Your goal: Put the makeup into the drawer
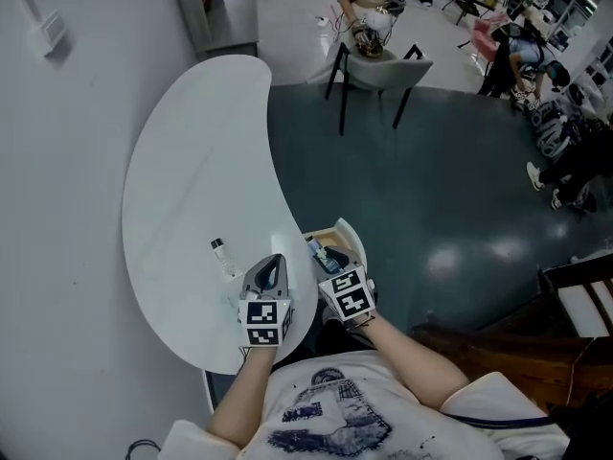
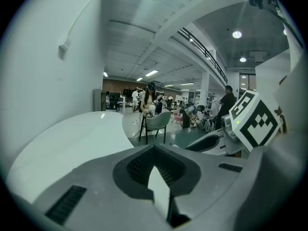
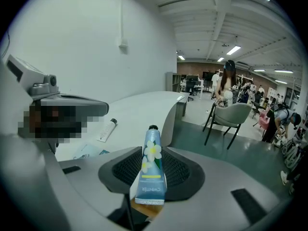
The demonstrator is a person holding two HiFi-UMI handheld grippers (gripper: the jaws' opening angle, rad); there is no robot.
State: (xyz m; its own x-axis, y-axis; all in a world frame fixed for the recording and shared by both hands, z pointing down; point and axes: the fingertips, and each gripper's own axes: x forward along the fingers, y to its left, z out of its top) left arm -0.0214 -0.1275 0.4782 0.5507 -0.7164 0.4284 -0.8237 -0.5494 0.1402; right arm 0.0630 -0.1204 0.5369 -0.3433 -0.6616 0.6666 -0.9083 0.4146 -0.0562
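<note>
Right gripper view: right gripper point(image 3: 153, 163) fingers grasp blue tube point(image 3: 151, 177) near the open drawer point(image 1: 337, 230), not yet inside. Left gripper point(image 2: 155, 170) fingers clenched, empty. White tube point(image 1: 222, 256) lies on surface point(image 1: 192, 180) beside drawer.

Head view steeply down on white table point(image 1: 192, 161), both gripper views low, close, facing across it toward shared chair point(image 1: 380, 68).

Curved white counter point(image 1: 192, 161) along the wall point(image 1: 57, 113); lying flat on it, toward the near end, a small tube point(image 1: 222, 257).
</note>
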